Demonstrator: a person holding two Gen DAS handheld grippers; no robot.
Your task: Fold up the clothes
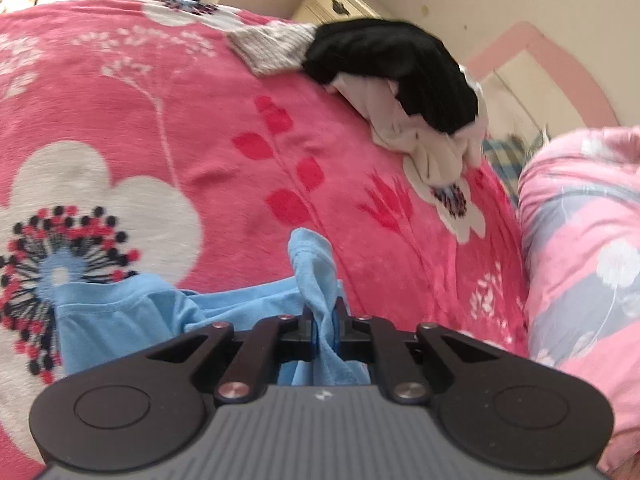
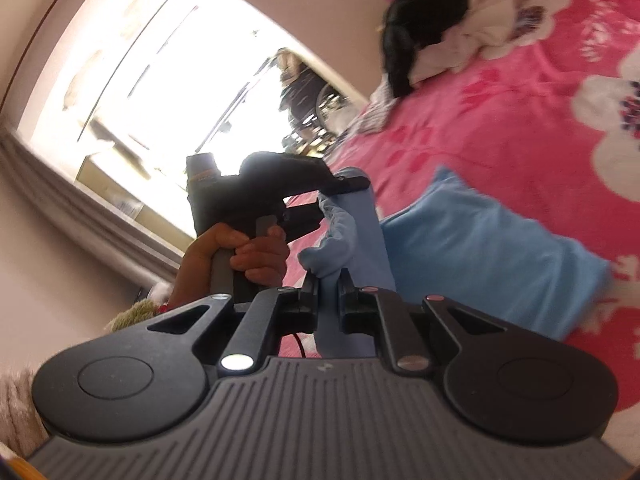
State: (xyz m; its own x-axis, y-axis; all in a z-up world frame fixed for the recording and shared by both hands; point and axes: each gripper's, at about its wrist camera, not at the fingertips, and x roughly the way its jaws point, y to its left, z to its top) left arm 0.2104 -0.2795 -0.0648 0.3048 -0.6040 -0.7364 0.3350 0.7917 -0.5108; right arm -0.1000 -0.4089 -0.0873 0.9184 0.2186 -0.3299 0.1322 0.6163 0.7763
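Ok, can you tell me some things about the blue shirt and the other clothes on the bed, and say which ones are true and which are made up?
1. Both grippers pinch the blue shirt. True: left gripper and right gripper each have blue cloth between the fingers.
2. The blanket is green. False: it is pink with white flowers.
3. A black garment lies on a pale garment. True.
4. The blue shirt lies on top of the black garment. False: they lie apart.

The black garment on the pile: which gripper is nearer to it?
Hard to call. Left gripper and right gripper both clamp the blue shirt close together, and the black garment lies well beyond both on the pink blanket.
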